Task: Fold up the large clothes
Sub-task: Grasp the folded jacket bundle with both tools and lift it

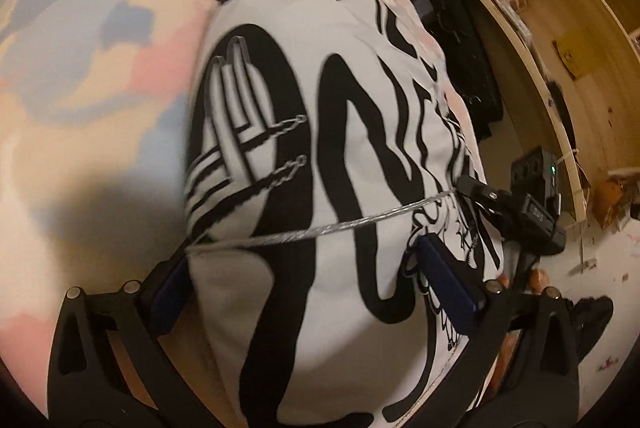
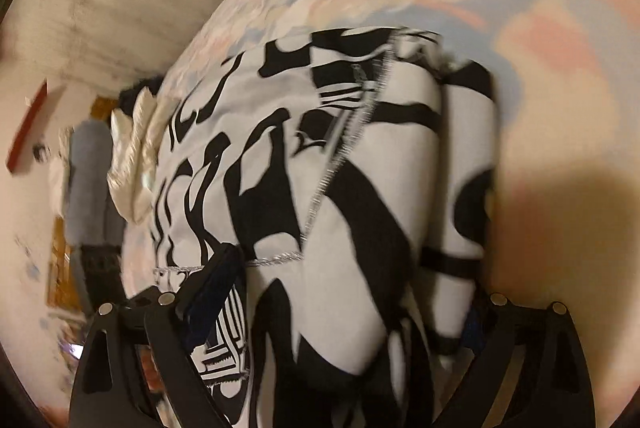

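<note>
Motion blur softens both views, and the printed lettering is unreadable. A white garment (image 1: 320,132) with bold black graphics and silver stitched edging lies bunched on a pastel blanket (image 1: 80,68). The left gripper (image 1: 308,268) and right gripper (image 2: 352,292) both gape wide, straddling soft folds without pinching. The right gripper's far fingertip hides behind cloth.
</note>
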{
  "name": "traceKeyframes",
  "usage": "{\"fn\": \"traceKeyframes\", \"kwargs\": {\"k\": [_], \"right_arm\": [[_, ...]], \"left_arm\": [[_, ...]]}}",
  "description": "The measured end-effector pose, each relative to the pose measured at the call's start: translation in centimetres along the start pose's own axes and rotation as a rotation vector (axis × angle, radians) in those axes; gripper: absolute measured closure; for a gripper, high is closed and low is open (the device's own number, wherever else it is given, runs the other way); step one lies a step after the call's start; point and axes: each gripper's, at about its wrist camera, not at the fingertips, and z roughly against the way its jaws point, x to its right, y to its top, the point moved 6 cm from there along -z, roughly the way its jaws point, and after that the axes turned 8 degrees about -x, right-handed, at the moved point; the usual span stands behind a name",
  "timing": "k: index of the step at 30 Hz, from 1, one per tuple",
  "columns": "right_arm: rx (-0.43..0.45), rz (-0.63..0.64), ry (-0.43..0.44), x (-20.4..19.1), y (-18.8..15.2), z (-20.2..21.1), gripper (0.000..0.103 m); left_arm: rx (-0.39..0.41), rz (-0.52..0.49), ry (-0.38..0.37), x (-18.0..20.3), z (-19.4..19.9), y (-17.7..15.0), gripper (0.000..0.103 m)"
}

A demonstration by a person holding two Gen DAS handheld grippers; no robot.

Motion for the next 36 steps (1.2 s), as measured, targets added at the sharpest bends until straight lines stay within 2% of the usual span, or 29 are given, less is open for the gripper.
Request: {"fn": "traceKeyframes", "kwargs": {"k": [5,8,10,14,18,21,27,36], "right_arm": [[0.04,0.031,-0.029,0.0,1.0,0.1,0.035],[0.082,0.041,-0.045,-0.7,-0.2,0.9,0.048],[0.111,0.061,-0.078,-1.6,-0.8,1.6,0.055],[0.166,0.108,-0.155,-4.9,-2.2,3.0,0.071],[0.206,0.171,-0.227,-8.6,-3.1,4.1,0.076],[0.23,0.199,-0.259,-10.7,-3.9,4.9,0.078],[0.248,0.237,-0.29,-15.4,-7.1,6.3,0.079],[0.259,0.3,-0.261,-25.0,-12.9,7.7,0.079]], "left_arm": [[-0.028,-0.01,-0.021,0.5,-1.1,0.8,0.0],[-0.043,-0.002,-0.001,1.0,-1.6,1.3,0.001],[-0.028,0.0,0.032,1.5,-1.6,1.7,0.007],[0.051,-0.037,0.126,3.1,-0.5,1.8,0.032],[0.127,-0.096,0.191,5.4,0.9,2.1,0.054],[0.154,-0.139,0.225,6.9,2.0,1.8,0.059],[0.182,-0.197,0.265,8.2,4.8,0.0,0.062],[0.229,-0.196,0.28,5.4,14.6,-4.3,0.063]]}}
